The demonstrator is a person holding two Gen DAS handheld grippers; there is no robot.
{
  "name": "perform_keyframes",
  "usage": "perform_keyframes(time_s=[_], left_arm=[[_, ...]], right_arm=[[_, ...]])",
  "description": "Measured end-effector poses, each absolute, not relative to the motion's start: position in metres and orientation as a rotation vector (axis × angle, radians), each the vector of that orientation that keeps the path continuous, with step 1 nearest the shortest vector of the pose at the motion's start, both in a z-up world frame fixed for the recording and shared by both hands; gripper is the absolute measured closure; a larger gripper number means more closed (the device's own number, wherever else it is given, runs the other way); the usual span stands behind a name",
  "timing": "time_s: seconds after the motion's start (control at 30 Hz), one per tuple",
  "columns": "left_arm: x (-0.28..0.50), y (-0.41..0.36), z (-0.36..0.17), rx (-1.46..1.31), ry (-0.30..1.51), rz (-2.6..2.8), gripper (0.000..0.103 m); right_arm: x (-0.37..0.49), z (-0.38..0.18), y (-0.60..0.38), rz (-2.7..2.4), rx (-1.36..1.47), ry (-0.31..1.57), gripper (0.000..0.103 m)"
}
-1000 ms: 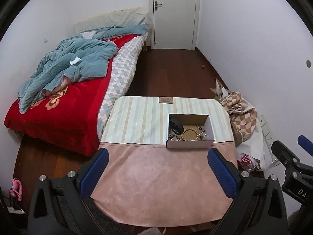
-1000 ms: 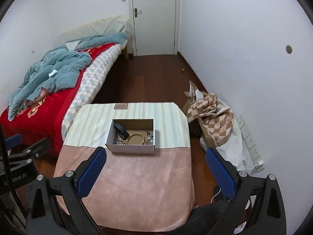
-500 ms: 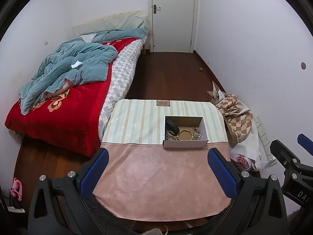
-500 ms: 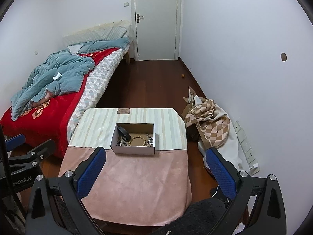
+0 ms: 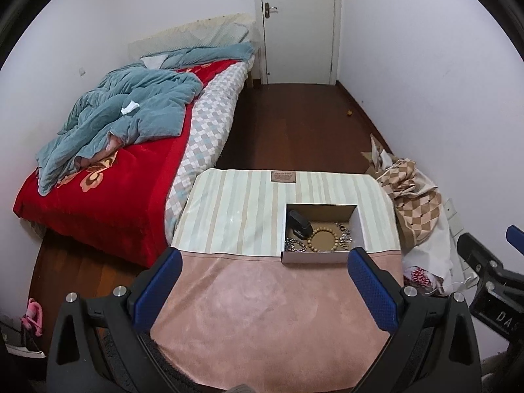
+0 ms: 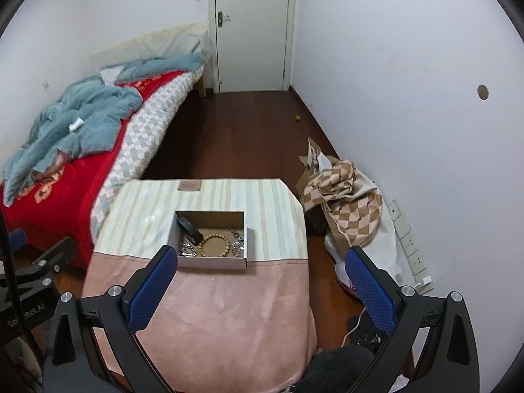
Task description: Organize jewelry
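An open cardboard box (image 5: 322,257) (image 6: 211,263) sits on the small table (image 5: 262,311) (image 6: 213,311), where the striped cloth meets the pink cloth. Inside lie a wooden bead bracelet (image 5: 323,239) (image 6: 214,245), silver chains (image 5: 294,245) (image 6: 186,250) and a black object (image 5: 297,222) (image 6: 190,227). My left gripper (image 5: 263,281) is open and empty, held high above the near side of the table. My right gripper (image 6: 258,280) is open and empty, also above the table's near edge.
A bed (image 5: 131,150) with a red cover and blue quilt stands left of the table. A checkered bag heap (image 6: 347,203) lies right of it by the wall with sockets (image 6: 409,245). Dark wood floor runs to a white door (image 6: 252,29).
Both grippers have moved back and up, so the table and box look smaller and farther. Both stay open.
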State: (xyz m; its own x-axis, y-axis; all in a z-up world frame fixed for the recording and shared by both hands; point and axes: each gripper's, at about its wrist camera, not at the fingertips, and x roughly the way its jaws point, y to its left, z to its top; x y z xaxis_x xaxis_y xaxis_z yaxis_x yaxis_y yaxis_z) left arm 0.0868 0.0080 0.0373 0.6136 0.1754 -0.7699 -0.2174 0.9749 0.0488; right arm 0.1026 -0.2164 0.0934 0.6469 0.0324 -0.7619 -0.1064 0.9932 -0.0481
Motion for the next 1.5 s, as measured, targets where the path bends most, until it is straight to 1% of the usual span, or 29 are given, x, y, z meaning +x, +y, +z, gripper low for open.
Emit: perform_keyframes(time_s=[0.23, 0.57, 1.5], left_arm=[[0.112, 0.004, 0.019, -0.060, 0.947, 0.216, 0.000], [0.131, 0.004, -0.001, -0.076, 0.999, 0.215, 0.000], [0.134, 0.003, 0.004, -0.062, 0.984, 0.224, 0.000]], right_arm=[[0.135, 0.060, -0.213, 0.089, -0.081, 0.945, 0.000], [0.158, 0.037, -0.215, 0.078, -0.084, 0.991, 0.000], [0.160, 0.033, -0.210, 0.088, -0.102, 1.002, 0.000]])
